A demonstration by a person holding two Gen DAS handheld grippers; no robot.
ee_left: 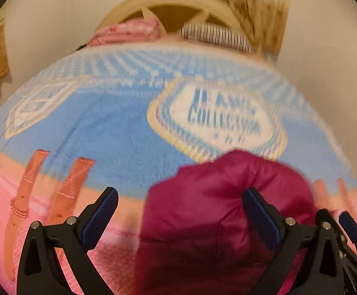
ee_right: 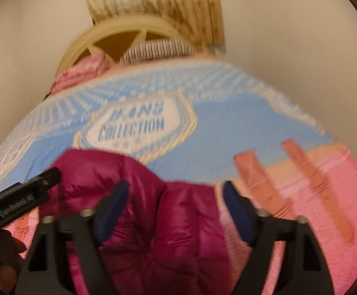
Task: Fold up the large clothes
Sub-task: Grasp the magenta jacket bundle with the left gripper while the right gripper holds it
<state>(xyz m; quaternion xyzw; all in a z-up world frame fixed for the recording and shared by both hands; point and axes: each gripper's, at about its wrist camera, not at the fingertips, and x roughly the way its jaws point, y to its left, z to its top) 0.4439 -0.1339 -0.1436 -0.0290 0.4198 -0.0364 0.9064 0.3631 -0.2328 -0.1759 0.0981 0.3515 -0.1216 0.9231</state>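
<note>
The magenta jacket point(ee_left: 217, 211) lies bunched on the near edge of the blanket point(ee_left: 109, 132), folding apparently unfinished. Left gripper point(ee_left: 179, 211) and right gripper point(ee_right: 176, 211) hover spread above it, pinching nothing.

magenta puffer jacket point(ee_right: 153, 221), seemingly bunched, on blanket point(ee_right: 227, 132)

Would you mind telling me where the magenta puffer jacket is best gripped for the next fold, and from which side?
Probably the rounded far edge of the magenta puffer jacket, where the padding bunches into a raised bulge over the blue-and-pink blanket. Come from the near side, angled downward; the open right gripper already straddles that bulge. Flatter parts offer less to pinch.
</note>
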